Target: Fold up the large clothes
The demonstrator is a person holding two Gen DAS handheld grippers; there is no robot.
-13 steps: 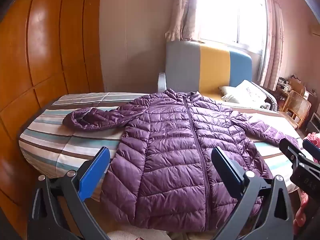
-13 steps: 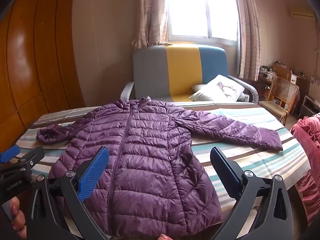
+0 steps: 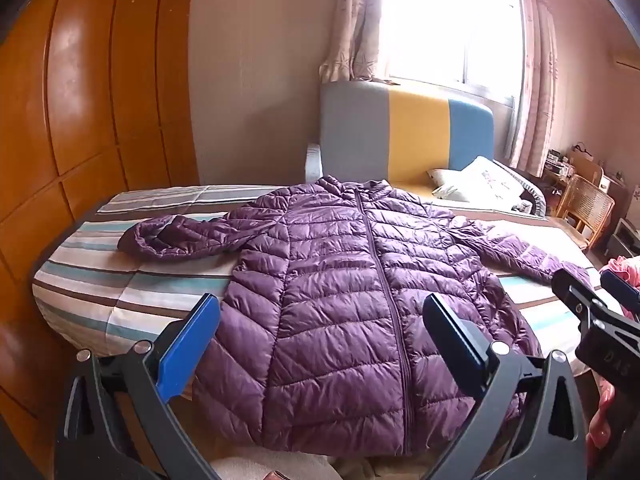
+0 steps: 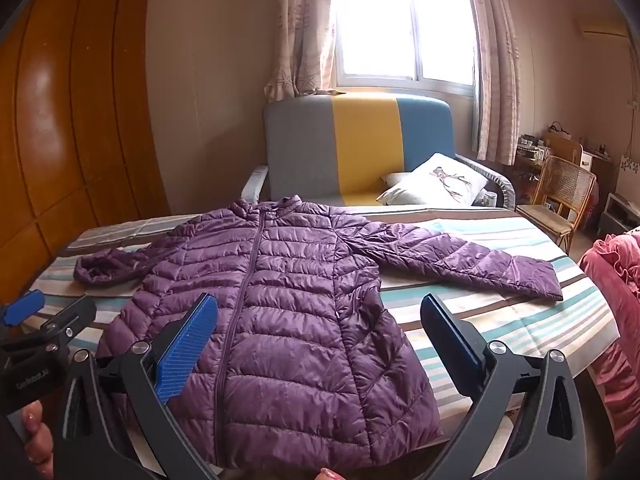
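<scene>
A purple quilted puffer jacket (image 3: 352,292) (image 4: 280,312) lies flat and zipped on a striped bed, collar toward the far sofa, both sleeves spread outward. My left gripper (image 3: 320,332) hovers open above the jacket's near hem, nothing between its blue pads. My right gripper (image 4: 316,332) is likewise open over the hem's right half, touching nothing. Each gripper shows at the edge of the other's view: the right one (image 3: 600,312) at the right, the left one (image 4: 36,320) at the left, held by a hand (image 4: 36,436).
The striped bed (image 4: 500,320) fills the middle. Orange wooden wardrobe doors (image 3: 80,140) line the left. A grey, yellow and blue sofa (image 4: 352,148) with a white pillow (image 4: 436,182) stands behind under the window. A wicker chair (image 4: 560,196) and pink bedding (image 4: 616,288) are at the right.
Both views have shifted only slightly; the jacket sits a little lower and closer in frame. Both grippers stay open and the jacket has not moved.
</scene>
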